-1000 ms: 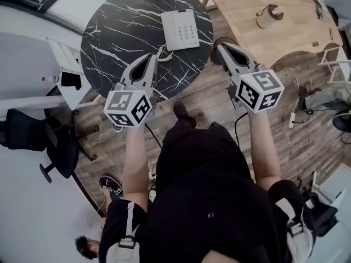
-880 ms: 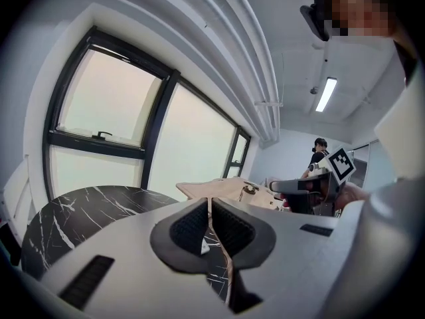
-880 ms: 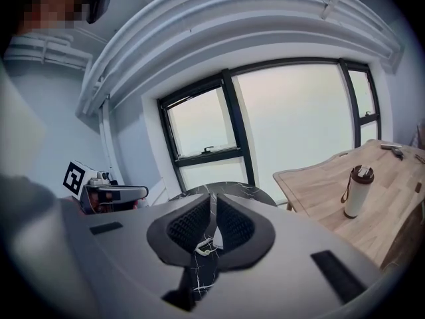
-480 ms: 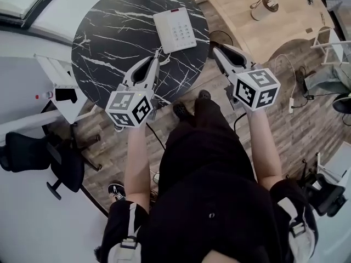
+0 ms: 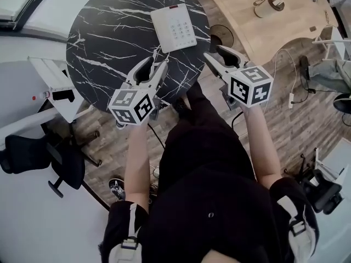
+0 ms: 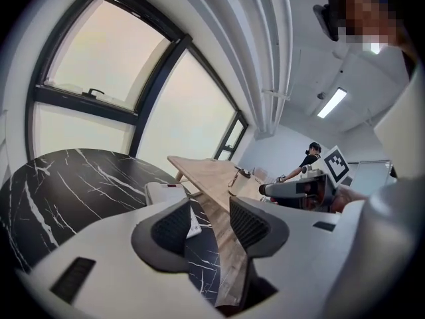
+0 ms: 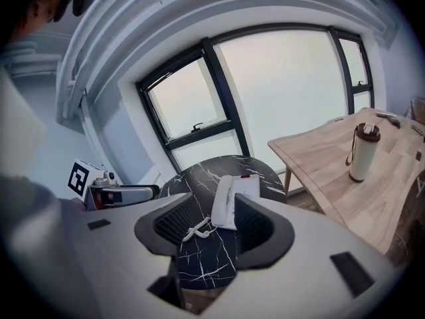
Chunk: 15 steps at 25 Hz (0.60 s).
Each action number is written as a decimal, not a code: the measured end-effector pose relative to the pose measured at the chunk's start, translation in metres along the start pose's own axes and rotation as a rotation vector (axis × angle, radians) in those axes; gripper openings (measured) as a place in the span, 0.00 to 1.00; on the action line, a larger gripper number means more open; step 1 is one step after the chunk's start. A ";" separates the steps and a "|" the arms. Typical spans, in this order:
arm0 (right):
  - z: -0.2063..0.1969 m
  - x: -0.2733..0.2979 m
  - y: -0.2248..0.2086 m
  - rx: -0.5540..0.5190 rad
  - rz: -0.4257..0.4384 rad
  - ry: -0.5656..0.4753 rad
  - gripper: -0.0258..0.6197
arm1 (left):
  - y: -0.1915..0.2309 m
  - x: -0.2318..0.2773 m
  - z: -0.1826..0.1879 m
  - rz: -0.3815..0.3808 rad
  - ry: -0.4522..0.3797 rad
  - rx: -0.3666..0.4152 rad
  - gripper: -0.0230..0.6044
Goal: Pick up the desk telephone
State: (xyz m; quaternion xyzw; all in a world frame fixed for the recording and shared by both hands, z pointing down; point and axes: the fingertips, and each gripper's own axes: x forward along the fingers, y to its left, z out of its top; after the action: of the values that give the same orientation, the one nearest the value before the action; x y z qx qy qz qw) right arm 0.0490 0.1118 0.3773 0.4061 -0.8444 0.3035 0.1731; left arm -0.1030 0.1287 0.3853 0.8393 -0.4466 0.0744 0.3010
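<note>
Left gripper (image 5: 156, 64) hangs over the 6 o'clock edge of the round black marble table (image 5: 104, 34), its jaws opening with nothing between the pads. My right gripper (image 5: 217, 55) hangs off the table's rim at about 4 o'clock, jaws likewise opening and empty. From the head view I look straight down on the desk telephone (image 5: 174, 28). It lies flat on the marble toward the table's 2 o'clock, well apart from both grippers, showing a white face, a grid of keys and a small red mark at its far edge. That view hides the phone's profile. The right gripper view gives it: between the parted pads of the right gripper (image 7: 219, 238) I see the telephone (image 7: 232, 198) from low down, with the white handset (image 7: 222, 203) lying along its 9 o'clock side. A coiled cord (image 7: 197, 230) trails from it toward me across the marble. The left gripper view catches only a corner of the telephone (image 6: 167, 193) past the left pad of the left gripper (image 6: 211, 221). It alone shows a person (image 6: 309, 158) standing far off at 2 o'clock. A pale wooden table (image 5: 285, 34) stands at 3 o'clock of the marble one. On it is a flask (image 7: 362, 153), upright in the right gripper view but only a small blob (image 5: 267, 4) from above.
</note>
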 end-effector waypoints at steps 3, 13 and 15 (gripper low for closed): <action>-0.002 0.017 -0.011 0.027 0.012 0.028 0.34 | 0.009 0.012 -0.004 0.005 0.031 -0.013 0.36; -0.016 0.086 -0.053 0.087 0.062 0.178 0.44 | 0.052 0.060 -0.017 0.025 0.130 -0.142 0.48; -0.020 0.098 -0.061 0.099 0.077 0.206 0.45 | 0.063 0.071 -0.025 0.037 0.155 -0.186 0.50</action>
State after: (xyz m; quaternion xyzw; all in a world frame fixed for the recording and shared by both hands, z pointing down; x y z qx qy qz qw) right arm 0.0380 0.0383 0.4683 0.3479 -0.8212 0.3913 0.2268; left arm -0.1074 0.0667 0.4610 0.7911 -0.4425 0.1028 0.4096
